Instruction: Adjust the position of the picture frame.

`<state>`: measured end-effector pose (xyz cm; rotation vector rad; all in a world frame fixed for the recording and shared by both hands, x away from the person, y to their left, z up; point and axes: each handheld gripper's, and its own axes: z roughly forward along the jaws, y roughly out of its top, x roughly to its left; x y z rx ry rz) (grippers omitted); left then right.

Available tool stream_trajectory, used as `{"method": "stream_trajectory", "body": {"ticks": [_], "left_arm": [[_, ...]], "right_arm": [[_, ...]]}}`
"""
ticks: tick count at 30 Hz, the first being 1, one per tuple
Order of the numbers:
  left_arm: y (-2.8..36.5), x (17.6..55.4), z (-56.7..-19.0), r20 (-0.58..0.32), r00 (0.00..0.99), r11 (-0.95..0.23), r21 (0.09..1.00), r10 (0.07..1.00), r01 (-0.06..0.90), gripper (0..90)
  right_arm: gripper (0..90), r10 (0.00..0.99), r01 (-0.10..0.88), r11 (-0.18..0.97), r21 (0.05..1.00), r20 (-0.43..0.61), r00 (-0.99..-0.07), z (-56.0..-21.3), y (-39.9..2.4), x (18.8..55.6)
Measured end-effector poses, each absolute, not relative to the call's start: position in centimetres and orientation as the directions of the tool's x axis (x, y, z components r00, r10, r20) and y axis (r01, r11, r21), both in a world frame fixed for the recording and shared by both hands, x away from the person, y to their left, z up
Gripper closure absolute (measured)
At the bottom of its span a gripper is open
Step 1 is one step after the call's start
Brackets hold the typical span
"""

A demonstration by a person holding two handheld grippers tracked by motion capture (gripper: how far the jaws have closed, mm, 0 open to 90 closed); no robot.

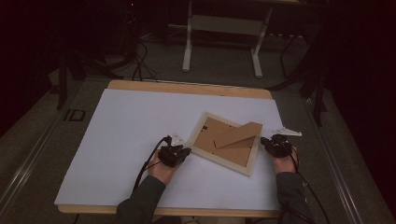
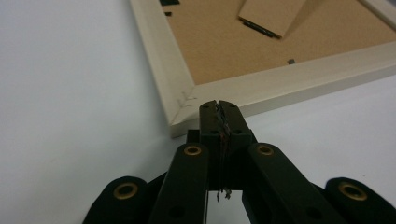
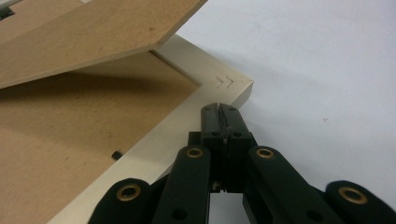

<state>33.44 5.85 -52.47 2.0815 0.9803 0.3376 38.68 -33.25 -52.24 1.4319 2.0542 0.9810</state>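
A pale wooden picture frame [image 1: 200, 122] lies face down and turned at an angle on the white sheet, its brown backing board [image 1: 233, 154] up and a cardboard stand [image 1: 239, 134] propped open on it. My left gripper [image 1: 183, 152] is shut, its tips at the frame's left corner [image 2: 183, 105]. My right gripper [image 1: 267, 141] is shut too, its tips at the frame's right corner [image 3: 233, 86]. Nothing sits between either pair of jaws. Small black clips [image 2: 292, 61] hold the backing [image 3: 70, 140].
The white sheet [image 1: 130, 126] covers a wooden table [image 1: 187, 87] with edges close on all sides. Beyond it stand a white desk frame [image 1: 224, 28] and dark cables [image 1: 140, 65] on grey floor.
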Motion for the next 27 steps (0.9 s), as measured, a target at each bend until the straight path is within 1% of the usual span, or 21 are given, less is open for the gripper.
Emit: {"method": "stream_trajectory", "body": {"ticks": [4, 12, 15, 21, 27], "left_arm": [[5.4, 33.8, -52.9, -0.082, 0.662, -0.397, 0.743, 0.745, 0.539, 90.0], [5.3, 34.0, -52.9, -0.083, 0.65, -0.384, 0.747, 0.755, 0.543, 90.0], [5.4, 34.1, -52.8, -0.07, 0.636, -0.382, 0.747, 0.769, 0.544, 90.0], [5.6, 34.6, -52.7, -0.053, 0.621, -0.387, 0.74, 0.782, 0.55, 90.0], [6.0, 35.4, -52.8, -0.049, 0.586, -0.367, 0.737, 0.809, 0.568, 90.0]], "right_arm": [[89.8, 0.934, 0.624, 0.202, 0.755, 0.043, -0.355, -52.5, -33.1, 39.0], [90.0, 0.934, 0.636, 0.197, 0.746, 0.054, -0.353, -52.7, -33.3, 39.0], [90.0, 0.928, 0.639, 0.193, 0.745, 0.074, -0.366, -52.7, -33.3, 38.7], [90.0, 0.919, 0.633, 0.199, 0.748, 0.083, -0.386, -52.9, -32.9, 38.4], [90.0, 0.913, 0.631, 0.204, 0.749, 0.086, -0.398, -52.9, -32.4, 38.3]]}}
